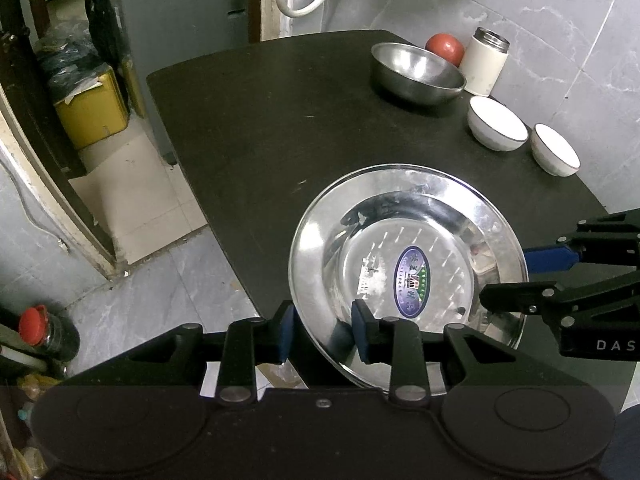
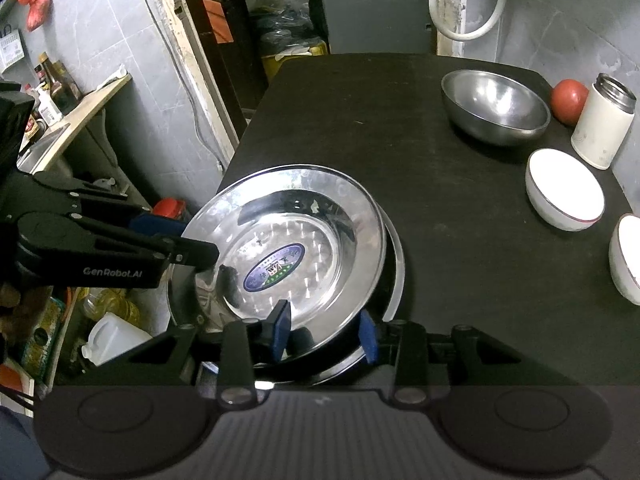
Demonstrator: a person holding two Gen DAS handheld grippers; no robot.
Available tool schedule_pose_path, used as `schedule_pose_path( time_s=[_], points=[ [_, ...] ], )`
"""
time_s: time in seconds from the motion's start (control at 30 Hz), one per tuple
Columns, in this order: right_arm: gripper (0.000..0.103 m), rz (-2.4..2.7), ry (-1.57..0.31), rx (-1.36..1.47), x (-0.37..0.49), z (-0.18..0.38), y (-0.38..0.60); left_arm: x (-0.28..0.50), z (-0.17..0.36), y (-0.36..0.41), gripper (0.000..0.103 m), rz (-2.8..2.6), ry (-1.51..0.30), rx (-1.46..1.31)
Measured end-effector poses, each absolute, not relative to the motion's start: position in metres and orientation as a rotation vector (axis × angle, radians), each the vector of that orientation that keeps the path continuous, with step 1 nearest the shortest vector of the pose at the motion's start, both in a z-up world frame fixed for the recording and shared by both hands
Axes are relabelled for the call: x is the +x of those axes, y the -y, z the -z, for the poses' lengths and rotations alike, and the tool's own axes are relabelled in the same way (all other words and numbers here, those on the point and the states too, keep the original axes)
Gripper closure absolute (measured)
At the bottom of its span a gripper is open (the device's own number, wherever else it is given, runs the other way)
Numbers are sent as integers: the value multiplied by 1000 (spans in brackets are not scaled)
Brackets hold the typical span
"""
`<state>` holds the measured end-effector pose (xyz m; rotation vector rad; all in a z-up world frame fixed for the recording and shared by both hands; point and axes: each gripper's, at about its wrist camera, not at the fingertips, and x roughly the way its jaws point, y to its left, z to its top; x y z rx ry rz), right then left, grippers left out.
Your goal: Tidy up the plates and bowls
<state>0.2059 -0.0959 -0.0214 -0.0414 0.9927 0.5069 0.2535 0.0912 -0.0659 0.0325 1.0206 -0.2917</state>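
Plates: your left gripper [image 1: 322,330] and right gripper [image 2: 324,332], fingers spread astride the top steel plate [image 2: 288,240], have it resting tilted on a second plate [image 2: 394,280], while the steel bowl [image 2: 494,106] and two white bowls [image 2: 564,190] sit unstacked on the tabletop [image 2: 360,120].

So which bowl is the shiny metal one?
The steel bowl at the far end of the table, next to the red tomato. The two smaller bowls nearer the grippers are white.
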Motion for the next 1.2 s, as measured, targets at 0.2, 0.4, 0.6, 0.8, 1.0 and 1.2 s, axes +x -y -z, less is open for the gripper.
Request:
schedule_pose_path(
  time_s=[0.2,0.4,0.6,0.8,1.0,1.2],
  points=[
    [62,-507,-1003,-48,207,20,96,254,66,-92,70,295,-1020,38],
    [53,-486,-996,-55,207,18,96,255,64,-93,66,287,-1019,45],
    [48,-474,-985,-37,206,21,102,258,62,-94,58,279,-1028,87],
    [35,-429,-989,10,208,24,118,277,49,-93,34,280,-973,128],
    [20,-358,-984,63,210,29,140,313,43,-76,10,269,-912,184],
    [13,-297,-979,120,209,35,160,340,48,-52,3,324,-890,218]
  ],
)
